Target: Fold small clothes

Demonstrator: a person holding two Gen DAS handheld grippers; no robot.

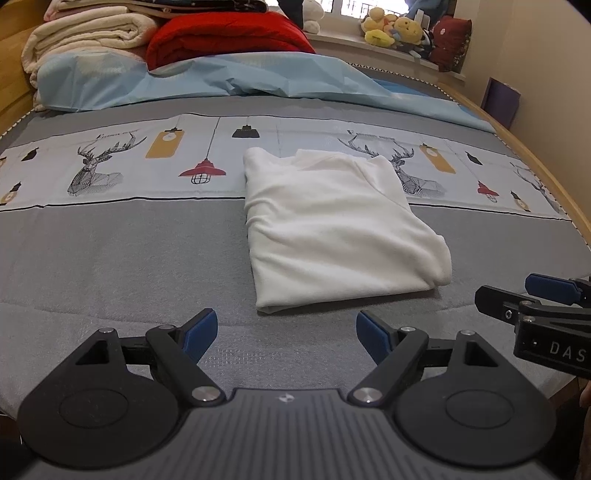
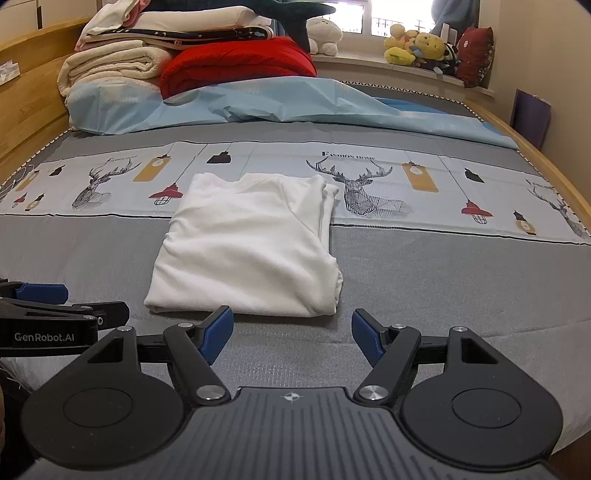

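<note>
A small white soft-knit garment (image 1: 332, 229) lies folded into a neat, slightly rumpled rectangle on the grey patterned bed (image 1: 110, 258). The left gripper (image 1: 286, 332) and right gripper (image 2: 291, 332) sit just short of it, jaws apart and empty.

Right gripper (image 1: 543, 295) cut by right edge in left view; only one blue pad and arm show, jaw gap not readable. Left gripper (image 2: 48, 295) cut by left edge in right view. Garment (image 1: 332, 225) folded, inner layers hidden. Toys (image 1: 395, 31) on sill too small to identify. Blanket stack (image 2: 122, 62) cut by top edge.
</note>
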